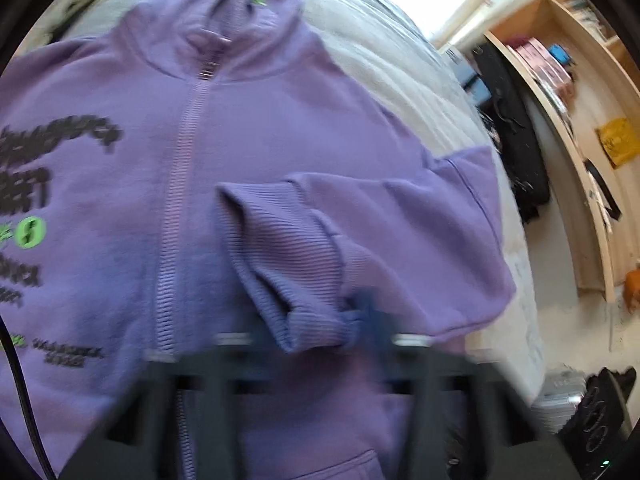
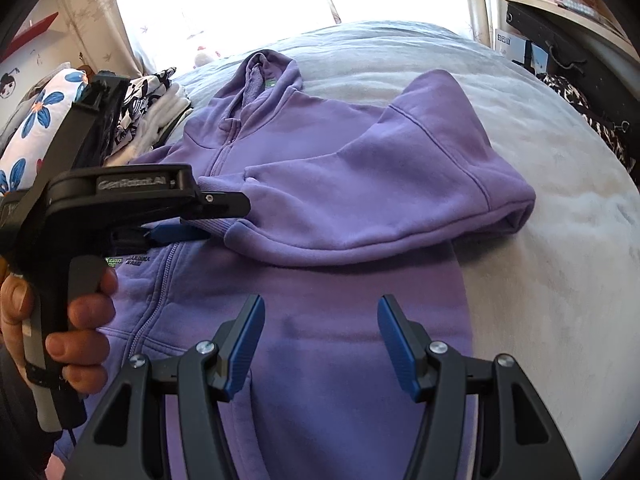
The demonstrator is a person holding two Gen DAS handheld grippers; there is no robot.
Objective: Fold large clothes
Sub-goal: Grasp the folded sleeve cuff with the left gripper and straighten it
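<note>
A purple zip hoodie (image 1: pixel 280 128) lies face up on a bed, also in the right wrist view (image 2: pixel 320 340). Its sleeve (image 2: pixel 360 196) is folded across the chest, with the ribbed cuff (image 1: pixel 288 256) near the zipper (image 1: pixel 176 208). My left gripper (image 1: pixel 352 328), blurred in its own view, is shut on the cuff; it also shows in the right wrist view (image 2: pixel 208 220), held by a hand. My right gripper (image 2: pixel 322 344) is open and empty above the hoodie's lower body.
The bed has a pale grey cover (image 2: pixel 540 240). Folded patterned clothes (image 2: pixel 148 104) lie at the bed's far left. Wooden shelves (image 1: pixel 568 92) and dark bags (image 1: pixel 516 148) stand beside the bed, with a suitcase (image 1: pixel 560 400) on the floor.
</note>
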